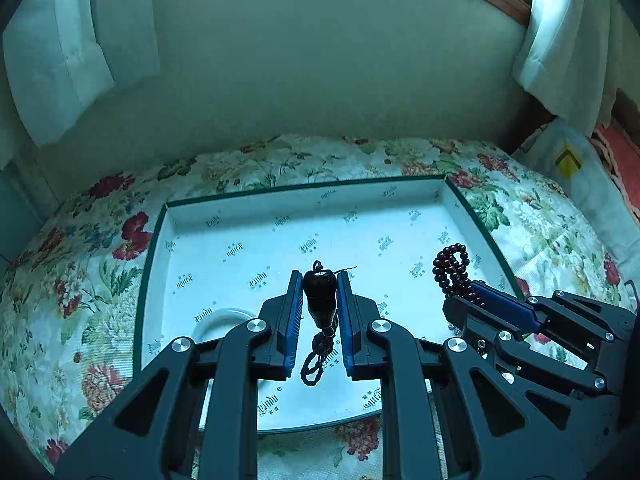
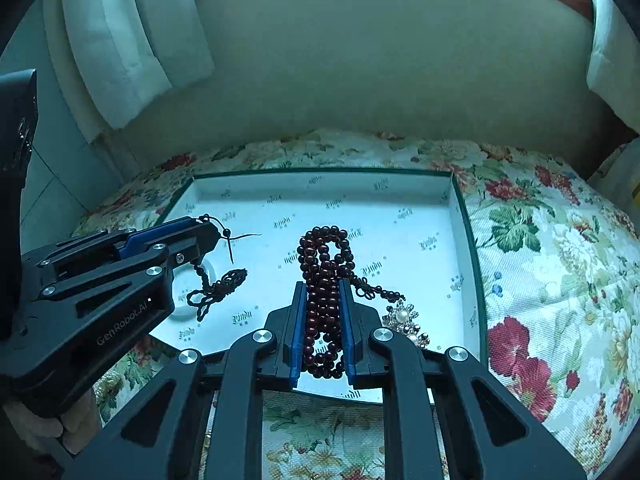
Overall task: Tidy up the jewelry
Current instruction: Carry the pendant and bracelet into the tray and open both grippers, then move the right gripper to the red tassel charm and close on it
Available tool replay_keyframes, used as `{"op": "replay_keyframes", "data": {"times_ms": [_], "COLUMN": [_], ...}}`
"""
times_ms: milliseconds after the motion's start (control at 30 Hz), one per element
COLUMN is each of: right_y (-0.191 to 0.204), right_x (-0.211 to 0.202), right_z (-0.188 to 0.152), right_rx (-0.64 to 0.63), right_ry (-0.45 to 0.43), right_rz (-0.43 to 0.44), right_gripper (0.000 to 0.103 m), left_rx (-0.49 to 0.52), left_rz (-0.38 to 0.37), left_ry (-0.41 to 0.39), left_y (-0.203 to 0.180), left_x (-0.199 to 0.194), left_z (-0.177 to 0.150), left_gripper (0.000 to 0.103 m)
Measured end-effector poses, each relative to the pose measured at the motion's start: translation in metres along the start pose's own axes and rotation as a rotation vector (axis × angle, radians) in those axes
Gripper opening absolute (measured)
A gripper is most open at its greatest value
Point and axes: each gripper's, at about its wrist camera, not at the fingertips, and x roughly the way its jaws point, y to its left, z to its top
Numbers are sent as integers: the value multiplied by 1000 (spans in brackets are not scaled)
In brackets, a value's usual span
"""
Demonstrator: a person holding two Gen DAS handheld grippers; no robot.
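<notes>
The left hand-held gripper (image 1: 319, 280) clamps a dark, glossy pendant (image 1: 319, 292) (its knotted black cord (image 1: 316, 354) dangles below) above the white tray (image 1: 448, 196). The right hand-held gripper (image 2: 323, 285) pinches a bunched strand of dark red beads (image 2: 325, 264) over the same tray, beside a pearl brooch (image 2: 404, 318).

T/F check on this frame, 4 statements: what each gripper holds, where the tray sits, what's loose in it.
1. The left gripper is shut on the dark pendant. True.
2. The right gripper is open and empty. False: it is shut on the red bead strand.
3. The white tray sits on a floral cloth. True.
4. The pearl brooch lies outside the tray. False: it lies inside, near the right gripper.
</notes>
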Motion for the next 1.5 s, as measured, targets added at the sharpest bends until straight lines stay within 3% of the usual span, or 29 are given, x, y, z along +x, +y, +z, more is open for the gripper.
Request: {"op": "replay_keyframes", "data": {"times_ms": [200, 567, 667, 733, 767, 800, 833, 1100, 1300, 1500], "right_y": [-3, -5, -5, -5, -6, -6, -7, -5, -7, -14], "right_x": [26, 41, 41, 42, 42, 41, 40, 19, -18, -44], "right_z": [-15, -23, -23, -22, -21, -21, -21, -15, -14, -33], "right_rx": [1, -9, -9, -6, -4, 0, 2, -3, 5, 17], "right_ry": [67, 102, 102, 104, 104, 101, 96, 53, -5, 5], "right_rz": [-8, -13, -14, -13, -11, -8, -13, -21, -13, -25], "right_gripper": [16, 17, 18, 20, 24, 37, 40, 41, 41, 41], "left_rx": [18, 48, 50, 47, 42, 38, 37, 14, 12, -25], "left_rz": [17, 54, 56, 61, 54, 44, 42, 18, 27, 31], "left_ry": [70, 107, 101, 102, 105, 106, 106, 80, 52, 60], "left_y": [-3, -3, -1, 0, 2, 3, 3, 9, 15, 29], "left_x": [35, 55, 56, 56, 56, 55, 54, 32, -1, -32], "left_z": [-16, -30, -30, -29, -29, -29, -30, -23, -23, -46], "left_gripper": [17, 17, 22, 37, 40, 44, 46, 66, 68, 68]}}
